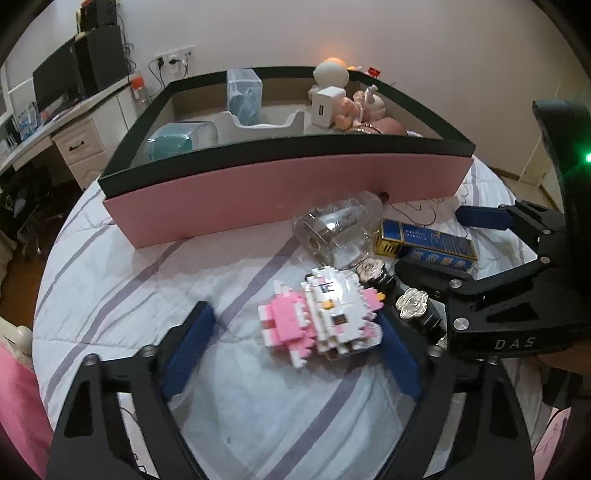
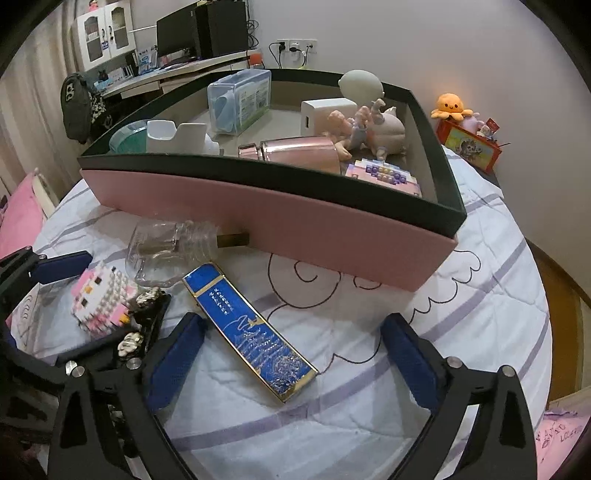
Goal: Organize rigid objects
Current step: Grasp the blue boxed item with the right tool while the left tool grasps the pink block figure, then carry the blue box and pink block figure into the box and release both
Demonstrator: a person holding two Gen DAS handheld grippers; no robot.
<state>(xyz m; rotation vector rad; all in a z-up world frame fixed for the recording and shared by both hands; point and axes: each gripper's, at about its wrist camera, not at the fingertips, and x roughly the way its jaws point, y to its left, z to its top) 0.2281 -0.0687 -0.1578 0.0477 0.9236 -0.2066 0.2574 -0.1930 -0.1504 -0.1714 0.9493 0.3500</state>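
A pink-and-white brick figure [image 1: 325, 317] lies on the striped quilt between the blue pads of my left gripper [image 1: 295, 321]. That gripper is open: its left pad stands clear of the figure and its right pad is close beside it. A blue and gold box [image 2: 251, 332] lies flat between the fingers of my right gripper [image 2: 291, 321], which is open and presses on nothing. Beside the figure lie two black pieces with silver rose caps [image 1: 412, 302] and a clear glass bottle [image 1: 340, 229]. Each view catches the other gripper: the right gripper [image 1: 430, 240] and the left gripper [image 2: 127, 278].
A large pink box with a dark rim [image 2: 295, 229] stands behind the loose things and holds several items, among them a pink bottle [image 2: 299, 153] and a white charger [image 2: 317, 116]. A desk with a monitor [image 2: 177, 35] is far left. An orange plush [image 2: 450, 105] sits far right.
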